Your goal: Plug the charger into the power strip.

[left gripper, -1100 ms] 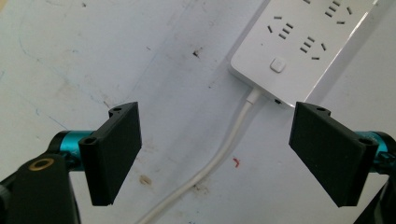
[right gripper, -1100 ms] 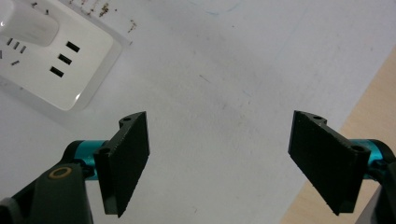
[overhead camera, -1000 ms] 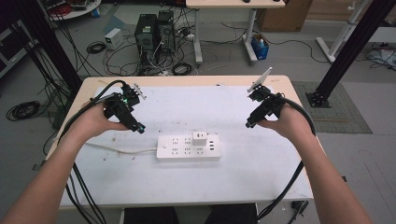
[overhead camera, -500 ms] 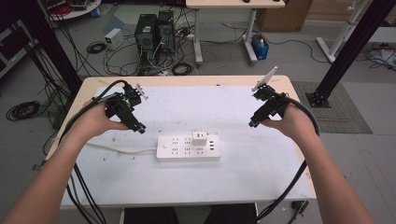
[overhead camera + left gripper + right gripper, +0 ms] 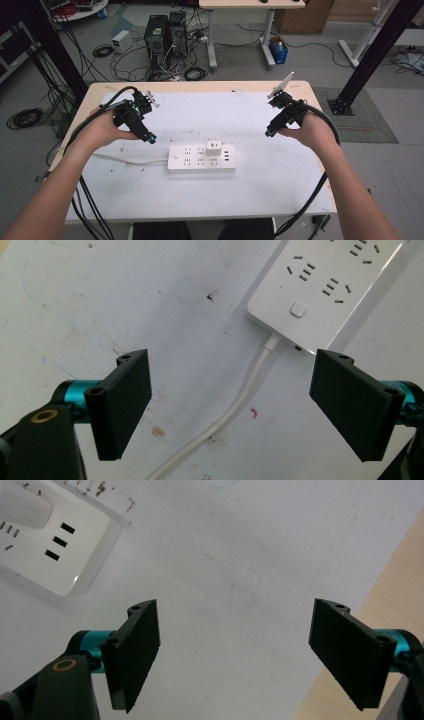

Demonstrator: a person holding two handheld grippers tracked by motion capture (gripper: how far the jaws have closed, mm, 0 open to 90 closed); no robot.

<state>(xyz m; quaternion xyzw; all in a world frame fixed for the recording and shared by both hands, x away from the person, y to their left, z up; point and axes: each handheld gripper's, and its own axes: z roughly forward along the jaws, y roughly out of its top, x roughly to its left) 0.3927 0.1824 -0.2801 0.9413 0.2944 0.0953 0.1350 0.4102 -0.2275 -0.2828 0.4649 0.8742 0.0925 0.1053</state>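
1. At the middle of the bench (image 5: 150, 220), the white power strip (image 5: 201, 158) lies flat, a small white plug adapter (image 5: 214, 148) seated in its upper row, its white cable (image 5: 125, 160) trailing off to my left
2. My left hand-held gripper (image 5: 150, 139) hovers just beside the strip's cable end, jaws spread wide and holding nothing; in the left gripper view the cable (image 5: 235, 405) runs up between them to the strip (image 5: 320, 290)
3. My right hand-held gripper (image 5: 268, 133) hangs near the strip's far end, also released and empty; in the right gripper view one corner of the strip (image 5: 55, 550) is in sight
4. I judge the strip rigid, light, smooth plastic, likely to slide; I'd pinch it across its narrow width
5. The adapter looks small and stiff; grip its sides
6. The cable is limp and may drag
7. Nothing blocks either approach; computers and loose wires sit on the floor beyond
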